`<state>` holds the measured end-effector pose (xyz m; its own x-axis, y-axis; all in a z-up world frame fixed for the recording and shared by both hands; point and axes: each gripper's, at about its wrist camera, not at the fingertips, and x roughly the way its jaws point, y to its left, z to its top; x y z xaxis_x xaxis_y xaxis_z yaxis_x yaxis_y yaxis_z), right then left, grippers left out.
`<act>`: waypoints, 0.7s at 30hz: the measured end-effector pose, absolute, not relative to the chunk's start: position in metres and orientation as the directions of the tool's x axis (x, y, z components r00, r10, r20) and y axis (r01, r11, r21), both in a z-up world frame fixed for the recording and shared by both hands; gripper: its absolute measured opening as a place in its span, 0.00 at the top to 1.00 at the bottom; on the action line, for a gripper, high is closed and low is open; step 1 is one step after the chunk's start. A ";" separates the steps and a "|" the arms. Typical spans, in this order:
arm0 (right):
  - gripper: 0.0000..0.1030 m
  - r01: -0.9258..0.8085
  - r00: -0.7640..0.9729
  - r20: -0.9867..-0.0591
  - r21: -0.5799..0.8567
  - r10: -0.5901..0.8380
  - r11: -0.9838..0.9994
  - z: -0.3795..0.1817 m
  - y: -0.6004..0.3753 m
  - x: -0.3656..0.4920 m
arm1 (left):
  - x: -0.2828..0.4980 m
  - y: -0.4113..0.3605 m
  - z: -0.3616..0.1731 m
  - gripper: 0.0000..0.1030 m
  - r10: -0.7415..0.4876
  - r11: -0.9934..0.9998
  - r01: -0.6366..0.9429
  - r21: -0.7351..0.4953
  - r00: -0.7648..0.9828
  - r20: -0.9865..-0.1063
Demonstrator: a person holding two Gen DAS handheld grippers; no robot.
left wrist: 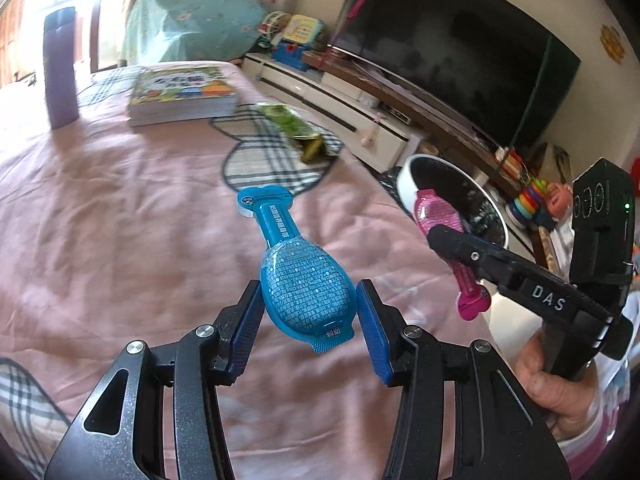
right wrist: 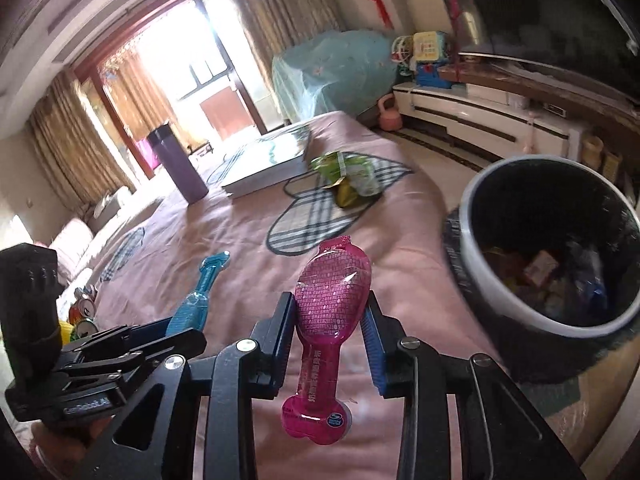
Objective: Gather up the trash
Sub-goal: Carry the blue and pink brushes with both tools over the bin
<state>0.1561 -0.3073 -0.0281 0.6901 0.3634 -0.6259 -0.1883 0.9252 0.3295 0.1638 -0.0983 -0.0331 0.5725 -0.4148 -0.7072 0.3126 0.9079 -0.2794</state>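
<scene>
Two spoon-shaped plastic packets are in my grip, one per gripper. My left gripper (left wrist: 309, 312) clamps the blue spoon-shaped plastic packet (left wrist: 298, 276) by its round bowl, stem pointing away over the pink bedspread (left wrist: 120, 208). My right gripper (right wrist: 329, 322) pinches the pink spoon-shaped plastic packet (right wrist: 326, 320) at its bowl, stem hanging toward me. One round white-rimmed bin with a dark liner (right wrist: 476, 240) stands just beside the bed on the right, rubbish inside. One crumpled green snack wrapper (right wrist: 352, 178) lies farther up the spread, beside one stack of books (left wrist: 182, 94) and one purple tumbler (left wrist: 60, 68).
</scene>
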 end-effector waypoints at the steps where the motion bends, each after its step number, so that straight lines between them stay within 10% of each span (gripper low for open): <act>1: 0.68 -0.180 0.696 -0.622 0.334 0.360 0.925 -0.027 -0.315 0.153 | 0.163 -0.105 -0.032 0.54 -0.417 0.906 0.323 -0.274 0.571 -0.707; 21: 0.68 -0.068 0.796 -0.533 0.391 0.286 0.918 0.001 -0.408 0.122 | 0.160 -0.198 -0.006 0.54 -0.462 0.858 0.474 -0.198 0.546 -0.699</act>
<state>0.1215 -0.4076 0.0006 0.7962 0.2862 -0.5331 -0.0685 0.9180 0.3906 0.1604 -0.1985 -0.0058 0.5456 -0.4622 -0.6991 0.4738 0.8582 -0.1975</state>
